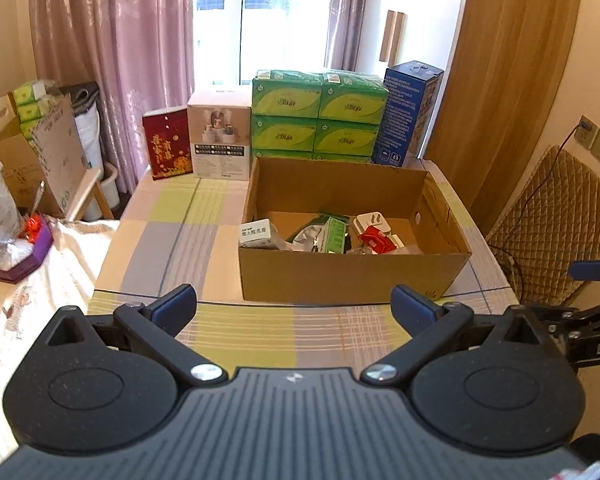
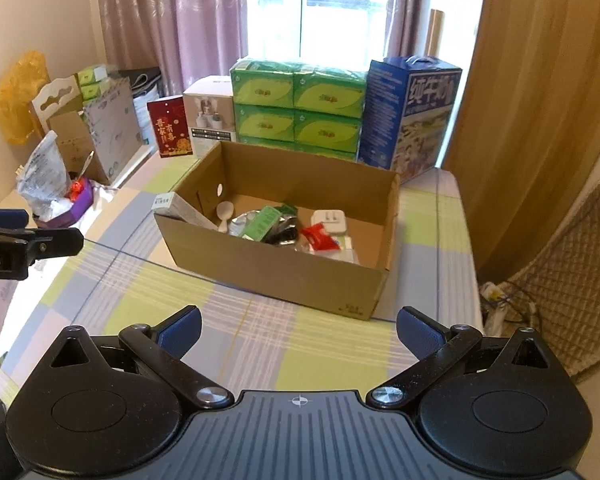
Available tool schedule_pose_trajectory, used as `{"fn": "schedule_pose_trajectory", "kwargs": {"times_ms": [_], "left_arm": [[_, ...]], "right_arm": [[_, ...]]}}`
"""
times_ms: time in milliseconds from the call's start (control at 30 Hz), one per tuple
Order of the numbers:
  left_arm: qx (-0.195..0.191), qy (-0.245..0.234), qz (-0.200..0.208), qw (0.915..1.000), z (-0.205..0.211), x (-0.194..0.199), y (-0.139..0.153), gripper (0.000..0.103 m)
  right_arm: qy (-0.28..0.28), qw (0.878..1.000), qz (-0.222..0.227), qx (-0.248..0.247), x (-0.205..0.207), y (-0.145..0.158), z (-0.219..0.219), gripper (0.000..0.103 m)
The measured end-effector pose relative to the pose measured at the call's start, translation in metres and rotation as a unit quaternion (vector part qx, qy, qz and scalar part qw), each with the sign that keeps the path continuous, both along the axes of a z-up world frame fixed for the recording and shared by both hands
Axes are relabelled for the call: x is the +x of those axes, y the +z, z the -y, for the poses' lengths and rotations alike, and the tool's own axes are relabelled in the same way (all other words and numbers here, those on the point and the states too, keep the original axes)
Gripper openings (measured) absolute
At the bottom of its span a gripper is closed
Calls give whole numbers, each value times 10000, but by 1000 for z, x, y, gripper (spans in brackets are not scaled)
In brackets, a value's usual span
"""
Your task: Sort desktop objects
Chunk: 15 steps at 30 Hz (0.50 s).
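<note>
**Q:** Grippers: what state are they in?

**A:** My left gripper (image 1: pixel 294 304) is spread wide, with nothing between its blue pads (image 1: pixel 176 304). It hangs over the checked cloth (image 1: pixel 236 344), just short of the box (image 1: pixel 352 276), touching neither. My right gripper (image 2: pixel 298 326) is equally wide and equally empty, above the same cloth and nearer the box's right front corner. Each gripper appears at the edge of the other's view.

**Q:** Where are the items to be sorted?

**A:** All of them lie in a loose pile on the floor of the open box. None lies on the cloth in front of me.

**Q:** How will they handle?

**A:** My judgement only:
- White carton (image 1: pixel 255 232), leaning on the left wall: light, stiff. Grip across its narrow faces.
- Green pack (image 2: pixel 262 222): light, may crush. Moderate closure.
- Foil bag (image 2: pixel 246 220): soft, slippery. Pinch a folded edge, not the flat face.
- Red packet (image 2: pixel 320 238): thin, crinkly, likely to slide. Pinch an end.
- White plug (image 2: pixel 330 220): rigid, the densest item. Grip its flat sides.
- Spoon (image 2: pixel 224 214): light, smooth. Take the handle.

**Q:** Any access limit?

**A:** The box walls are tall. I expect a descent from above will be needed, with the jaws narrowed beforehand.
</note>
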<state>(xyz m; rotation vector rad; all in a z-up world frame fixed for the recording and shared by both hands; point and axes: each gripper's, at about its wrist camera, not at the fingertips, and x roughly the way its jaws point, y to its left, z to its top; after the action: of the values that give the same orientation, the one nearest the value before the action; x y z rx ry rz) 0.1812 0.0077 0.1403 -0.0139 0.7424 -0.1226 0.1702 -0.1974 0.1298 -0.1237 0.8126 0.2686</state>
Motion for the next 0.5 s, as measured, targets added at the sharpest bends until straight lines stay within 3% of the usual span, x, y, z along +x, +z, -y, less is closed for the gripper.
{"fn": "schedule_pose_trajectory", "kwargs": {"times_ms": [500], "left_arm": [[35, -109, 119, 9999, 17, -48, -5, 102]], "right_arm": [[-205, 9996, 129, 155, -45, 3, 13, 101]]}}
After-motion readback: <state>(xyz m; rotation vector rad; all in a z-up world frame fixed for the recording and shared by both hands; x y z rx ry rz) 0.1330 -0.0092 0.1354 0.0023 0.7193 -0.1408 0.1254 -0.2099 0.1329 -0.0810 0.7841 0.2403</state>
